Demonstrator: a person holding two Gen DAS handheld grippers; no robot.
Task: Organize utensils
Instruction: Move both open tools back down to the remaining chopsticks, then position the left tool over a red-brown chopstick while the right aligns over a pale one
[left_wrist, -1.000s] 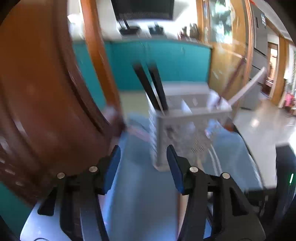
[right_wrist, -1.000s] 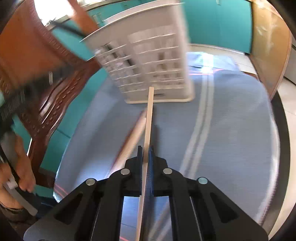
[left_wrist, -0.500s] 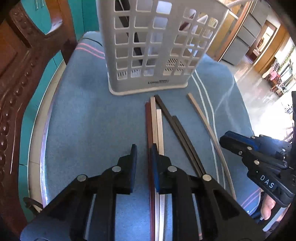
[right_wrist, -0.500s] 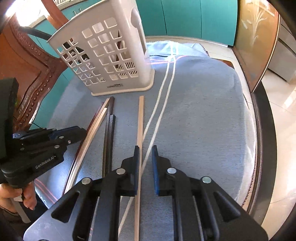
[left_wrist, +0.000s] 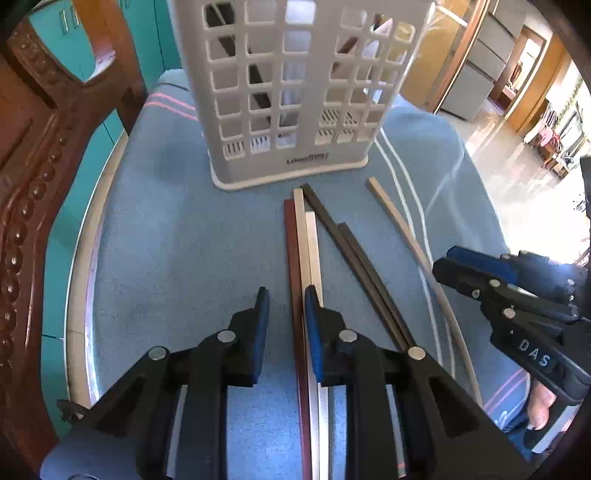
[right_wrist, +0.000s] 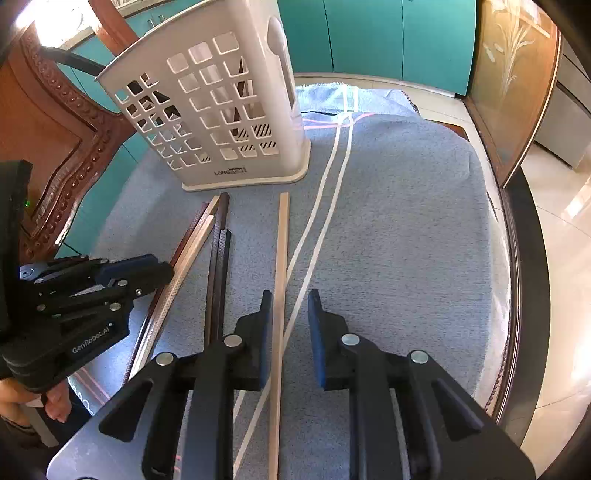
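Observation:
A white slotted utensil basket stands at the far side of the blue cloth; it also shows in the right wrist view and holds some chopsticks. Several chopsticks lie in front of it: a reddish-brown one, two pale ones, two dark ones and a tan one. My left gripper is open, low over the reddish-brown chopstick. My right gripper is open over the tan chopstick, which lies between its fingers, against the left one.
A carved wooden chair back rises at the left. The round table's rim curves along the right, with tiled floor beyond. Teal cabinets stand behind. Each gripper shows in the other's view, my right one and my left one.
One second ago my right gripper was shut on the tan chopstick; it now lies on the cloth with the jaws open. Both grippers opened a little wider in the last half second.

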